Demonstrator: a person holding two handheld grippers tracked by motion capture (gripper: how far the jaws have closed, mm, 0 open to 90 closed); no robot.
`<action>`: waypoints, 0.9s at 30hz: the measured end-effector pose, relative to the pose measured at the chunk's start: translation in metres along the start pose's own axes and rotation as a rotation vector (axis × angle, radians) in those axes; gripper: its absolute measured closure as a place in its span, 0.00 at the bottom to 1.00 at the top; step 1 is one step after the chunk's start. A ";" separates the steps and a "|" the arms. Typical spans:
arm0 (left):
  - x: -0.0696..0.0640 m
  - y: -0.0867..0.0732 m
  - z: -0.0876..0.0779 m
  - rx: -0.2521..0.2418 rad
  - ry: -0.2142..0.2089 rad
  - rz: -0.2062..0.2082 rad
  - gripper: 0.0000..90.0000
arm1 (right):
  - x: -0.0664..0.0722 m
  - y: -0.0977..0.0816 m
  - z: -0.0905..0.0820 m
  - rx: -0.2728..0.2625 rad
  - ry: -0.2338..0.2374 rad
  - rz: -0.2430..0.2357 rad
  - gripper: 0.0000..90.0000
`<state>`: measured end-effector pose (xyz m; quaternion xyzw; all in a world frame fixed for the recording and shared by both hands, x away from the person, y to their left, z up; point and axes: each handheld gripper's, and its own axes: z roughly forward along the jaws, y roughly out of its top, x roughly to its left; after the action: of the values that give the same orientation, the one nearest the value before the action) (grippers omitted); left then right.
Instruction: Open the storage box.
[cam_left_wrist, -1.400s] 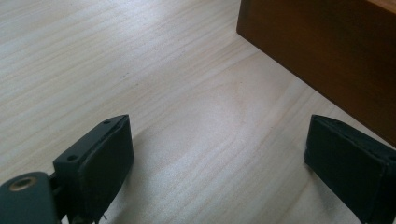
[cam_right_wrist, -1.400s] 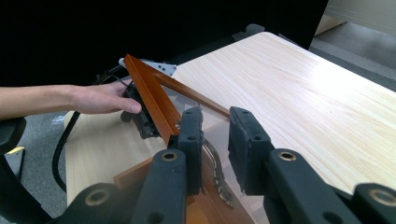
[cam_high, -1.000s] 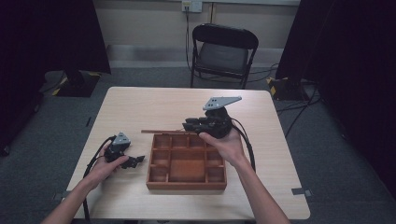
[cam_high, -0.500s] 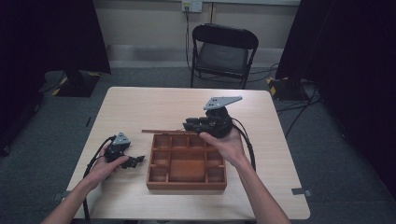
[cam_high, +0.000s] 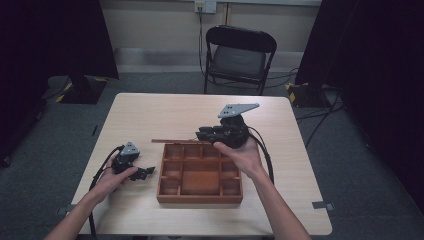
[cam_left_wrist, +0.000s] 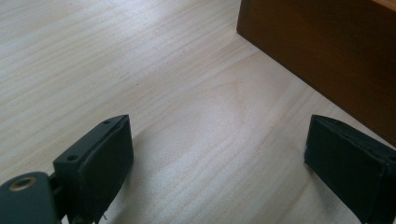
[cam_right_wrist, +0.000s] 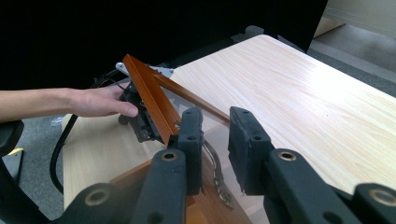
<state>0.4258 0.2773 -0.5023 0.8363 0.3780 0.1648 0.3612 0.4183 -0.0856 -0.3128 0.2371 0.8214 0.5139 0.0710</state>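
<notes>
Your left hand (cam_high: 112, 177) rests on the surface (cam_high: 165, 115) at about 8 o'clock from the wooden compartment tray (cam_high: 200, 199), holding the left tongs (cam_high: 145, 172) low over the wood. In the left gripper view those tongs (cam_left_wrist: 215, 172) are spread wide with bare tabletop between them, and the tray's dark outer wall (cam_left_wrist: 327, 56) stands just beyond, at 1 o'clock

The tray sits near the middle of the surface, toward your edge; its compartments look bare, though the far ones are partly hidden

Your right hand (cam_high: 242, 155) reaches over the tray's far right corner with the right tongs (cam_high: 202, 134) pointing toward 9 o'clock. A thin wood-framed lid (cam_high: 175, 141) runs along the tray's far edge, seen edge-on from above

In the right gripper view the lid (cam_right_wrist: 149, 93) is a brown frame with a clear pane, tilted up, one corner of the frame touching one of the two tongs (cam_right_wrist: 215, 149). They stand a little apart; you cannot tell whether they pinch the pane. Beyond the lid, at 10 o'clock, lies your left hand (cam_right_wrist: 100, 102)

A black folding chair (cam_high: 240, 55) stands at 12 o'clock, past the surface
</notes>
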 end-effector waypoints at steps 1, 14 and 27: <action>0.000 0.000 0.000 0.002 0.000 0.002 0.08 | 0.000 0.000 0.000 0.000 0.000 0.000 0.84; 0.000 0.000 0.000 0.000 0.000 0.000 0.08 | -0.001 -0.001 0.000 0.001 0.005 0.004 0.84; 0.000 0.000 0.000 0.000 0.000 0.000 0.08 | -0.002 -0.002 0.001 0.001 0.008 0.008 0.83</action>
<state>0.4258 0.2773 -0.5023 0.8364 0.3779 0.1650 0.3610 0.4198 -0.0860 -0.3151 0.2385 0.8210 0.5145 0.0655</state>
